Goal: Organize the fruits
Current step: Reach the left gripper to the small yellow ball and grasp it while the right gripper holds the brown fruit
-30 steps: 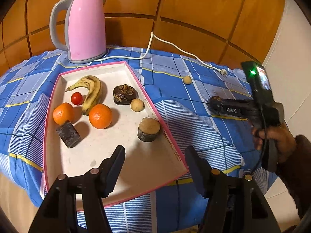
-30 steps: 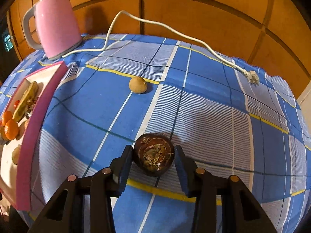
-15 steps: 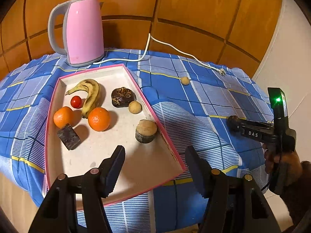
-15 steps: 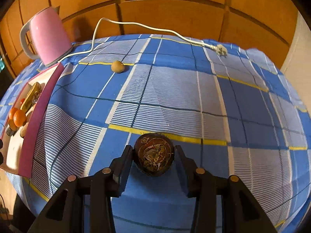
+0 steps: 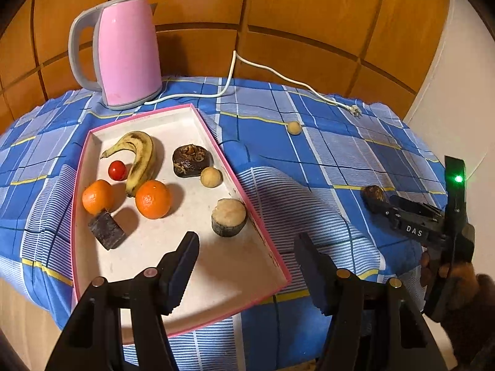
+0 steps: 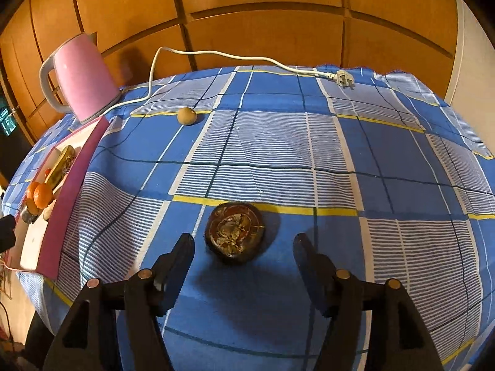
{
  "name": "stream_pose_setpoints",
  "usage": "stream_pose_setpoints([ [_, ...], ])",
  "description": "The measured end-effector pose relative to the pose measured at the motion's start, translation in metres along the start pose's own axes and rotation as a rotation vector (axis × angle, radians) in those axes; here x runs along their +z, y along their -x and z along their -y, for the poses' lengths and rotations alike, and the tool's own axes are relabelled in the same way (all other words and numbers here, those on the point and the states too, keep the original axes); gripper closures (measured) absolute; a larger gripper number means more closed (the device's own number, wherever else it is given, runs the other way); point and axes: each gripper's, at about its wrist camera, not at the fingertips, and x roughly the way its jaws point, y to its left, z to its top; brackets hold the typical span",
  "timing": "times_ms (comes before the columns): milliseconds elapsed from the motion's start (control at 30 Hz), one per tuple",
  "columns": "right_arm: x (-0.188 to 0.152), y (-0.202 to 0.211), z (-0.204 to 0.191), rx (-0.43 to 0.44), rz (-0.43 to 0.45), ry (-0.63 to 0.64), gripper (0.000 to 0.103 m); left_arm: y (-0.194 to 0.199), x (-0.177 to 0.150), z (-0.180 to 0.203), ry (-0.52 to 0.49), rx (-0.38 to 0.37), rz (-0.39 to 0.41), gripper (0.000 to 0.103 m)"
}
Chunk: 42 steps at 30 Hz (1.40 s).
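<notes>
The right hand-held gripper (image 6: 243, 256) had just been opened, and the dark round fruit (image 6: 235, 235) was left on the bench (image 6: 309, 142) (well apart from the tray (image 5: 235, 281)). The left hand-held gripper (image 5: 246, 266) was held open and empty. Rolling toward the near edge was judged possible.

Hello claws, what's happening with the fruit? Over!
Right claw just opened, dark fruit loose on cloth. Left claw open over tray. Nothing blocking.
</notes>
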Motion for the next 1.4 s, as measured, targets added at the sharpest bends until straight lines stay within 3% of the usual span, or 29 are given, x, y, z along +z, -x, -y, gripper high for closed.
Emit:
stream_pose_setpoints([
  [167,0.005,0.003,-0.006,-0.037,0.048,0.027,0.036,0.000,0.014,0.007,-0.030,-0.003,0.002,0.038],
  [300,0.007,-0.008,-0.010,-0.031,0.029,0.043,0.060,-0.002,0.033,0.014,-0.056,-0.031,0.028,0.038],
  [467,0.003,-0.012,-0.006,-0.010,0.037,0.007,0.059,-0.022,0.059,0.022,-0.031,-0.098,0.006,0.033],
  [700,-0.001,-0.016,-0.008,-0.018,0.038,0.021,0.059,-0.062,0.089,0.039,0.001,-0.220,-0.092,0.032],
  [867,-0.003,-0.015,-0.005,0.005,0.064,0.004,0.059,-0.094,0.120,0.055,-0.043,-0.170,-0.092,0.034],
  [1100,-0.006,-0.014,0.002,0.048,0.085,-0.033,0.059,-0.149,0.150,0.070,-0.054,-0.138,-0.136,0.053],
  [1400,-0.008,-0.014,0.006,0.072,0.103,-0.050,0.059,-0.201,0.169,0.088,-0.110,-0.089,-0.157,0.054],
])
